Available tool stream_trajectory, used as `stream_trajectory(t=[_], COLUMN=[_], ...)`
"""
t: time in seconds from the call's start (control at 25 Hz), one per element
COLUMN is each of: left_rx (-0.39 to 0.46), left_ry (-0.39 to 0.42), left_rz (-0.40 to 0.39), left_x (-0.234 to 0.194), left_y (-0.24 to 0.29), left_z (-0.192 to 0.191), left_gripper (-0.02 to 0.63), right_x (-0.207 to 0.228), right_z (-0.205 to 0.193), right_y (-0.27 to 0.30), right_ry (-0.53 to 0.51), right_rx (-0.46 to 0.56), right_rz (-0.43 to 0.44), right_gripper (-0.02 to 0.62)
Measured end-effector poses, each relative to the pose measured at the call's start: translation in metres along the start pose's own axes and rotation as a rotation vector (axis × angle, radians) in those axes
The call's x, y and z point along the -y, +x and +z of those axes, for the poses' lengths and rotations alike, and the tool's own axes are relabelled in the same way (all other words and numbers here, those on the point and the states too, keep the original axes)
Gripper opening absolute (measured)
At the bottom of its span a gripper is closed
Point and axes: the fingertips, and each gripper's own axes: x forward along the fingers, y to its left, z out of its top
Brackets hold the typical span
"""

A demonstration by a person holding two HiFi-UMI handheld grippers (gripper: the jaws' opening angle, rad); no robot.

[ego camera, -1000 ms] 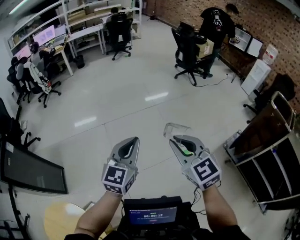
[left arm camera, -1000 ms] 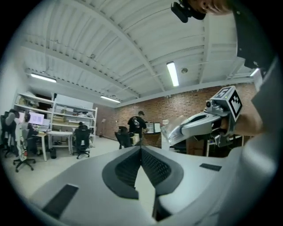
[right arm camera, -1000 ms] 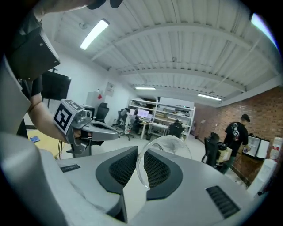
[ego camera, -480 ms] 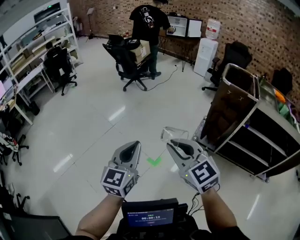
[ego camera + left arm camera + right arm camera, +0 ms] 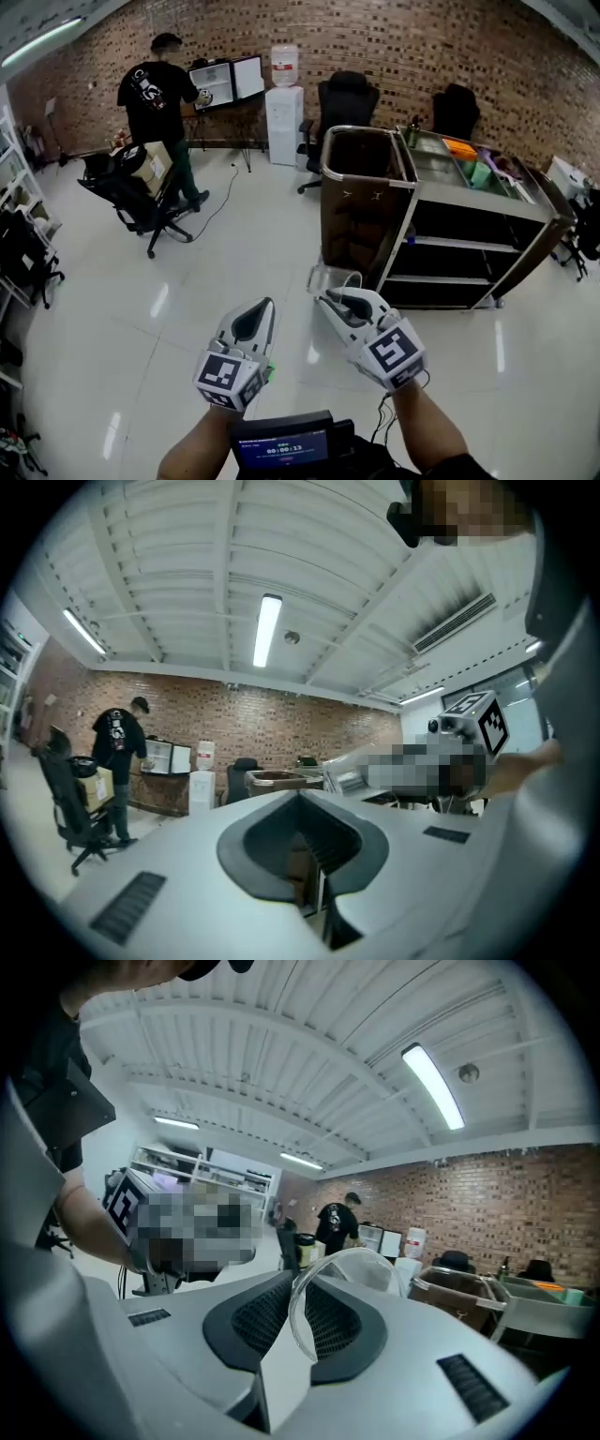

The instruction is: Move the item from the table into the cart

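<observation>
Right gripper view: we see the clear plastic cup (image 5: 366,1274) pinched by its wall between the jaws of the right gripper (image 5: 296,1324). Head view: we see the cup (image 5: 330,279) held over the shiny floor (image 5: 234,244), near the bin end of the steel cart (image 5: 412,184) but apart from it. Left gripper (image 5: 264,311) sits just beside, jaws together on nothing; a person (image 5: 155,94) stands by the brick wall (image 5: 375,37).

Clear cup (image 5: 324,278), silver cart (image 5: 478,206), red-brick wall (image 5: 394,47)

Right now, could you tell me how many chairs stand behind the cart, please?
2: one chair right of the water dispenser, another farther right; the cart may hide more.
</observation>
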Motion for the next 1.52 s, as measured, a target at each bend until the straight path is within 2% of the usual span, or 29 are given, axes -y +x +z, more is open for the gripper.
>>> stream_trajectory(t=[0.24, 0.36, 0.48, 0.68, 0.84, 0.96, 1.2, 1.52], left_rx=[0.034, 0.018, 0.019, 0.033, 0.055, 0.047, 0.027, 0.024], left_ry=[0.028, 0.013, 0.033, 0.008, 0.024, 0.019, 0.002, 0.011], left_rz=[-0.245, -0.36, -0.453, -0.526, -0.619, -0.657, -0.717, -0.8], left_x=[0.016, 0.045, 0.081, 0.15, 0.218, 0.255, 0.295, 0.299], left_y=[0.146, 0.22, 0.291, 0.408, 0.495, 0.557, 0.664, 0.784], left_z=[0.021, 0.024, 0.031, 0.041, 0.051, 0.052, 0.054, 0.068], left_gripper=[0.0, 0.0, 0.0, 0.0, 0.0, 0.0, 0.0, 0.0], right_x=[0.143, 0.219, 0.284, 0.388, 0.471, 0.535, 0.633, 0.752], right_z=[-0.019, -0.031, -0.047, -0.077, -0.098, -0.116, -0.148, -0.167], right_y=[-0.016, -0.039, -0.066, -0.121, -0.174, -0.205, -0.232, -0.228], right_ry=[0.046, 0.068, 0.082, 0.062, 0.041, 0.032, 0.064, 0.108], right_rx=[-0.017, -0.016, -0.028, -0.054, -0.063, -0.079, -0.115, -0.121], right_rz=[-0.257, -0.379, -0.449, -0.528, -0.582, -0.63, -0.69, -0.792], right_gripper=[0.04, 0.04, 0.04, 0.04, 0.04, 0.04, 0.04, 0.04])
